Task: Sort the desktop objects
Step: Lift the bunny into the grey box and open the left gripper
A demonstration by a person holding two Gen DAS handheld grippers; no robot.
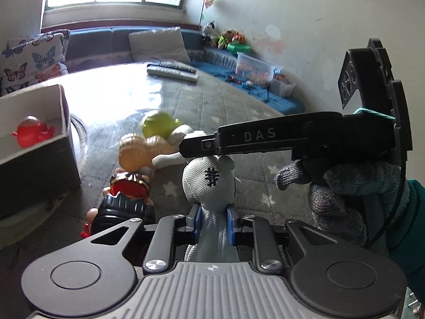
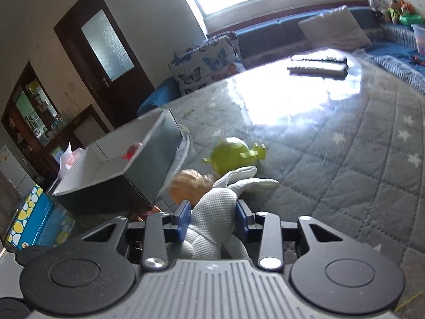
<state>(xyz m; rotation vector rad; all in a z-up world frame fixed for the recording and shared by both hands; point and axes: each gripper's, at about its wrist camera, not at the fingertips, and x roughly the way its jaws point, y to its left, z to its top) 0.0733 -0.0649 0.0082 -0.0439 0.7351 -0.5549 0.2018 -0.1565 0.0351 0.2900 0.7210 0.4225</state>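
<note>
Left gripper (image 1: 212, 222): black linkage arms, silver screws, blue pads, grey ribbed housing. Right gripper (image 2: 213, 219): identical, marked "DAS". Beside it, a grey knit glove (image 1: 342, 188) and teal sleeve (image 1: 414, 212).

A grey star-quilted bed (image 1: 239, 101) carries a box (image 1: 39, 159), green toy (image 1: 156, 125), and folded papers (image 1: 172, 70).

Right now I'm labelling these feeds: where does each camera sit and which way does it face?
Left wrist: on the left hand-held gripper, facing the window; it is shut on a white plush; the right hand-held gripper and gloved hand show.
Right wrist: on the right hand-held gripper, facing door and window, shut on the plush.
Shared: plush, green toy, box.
</note>
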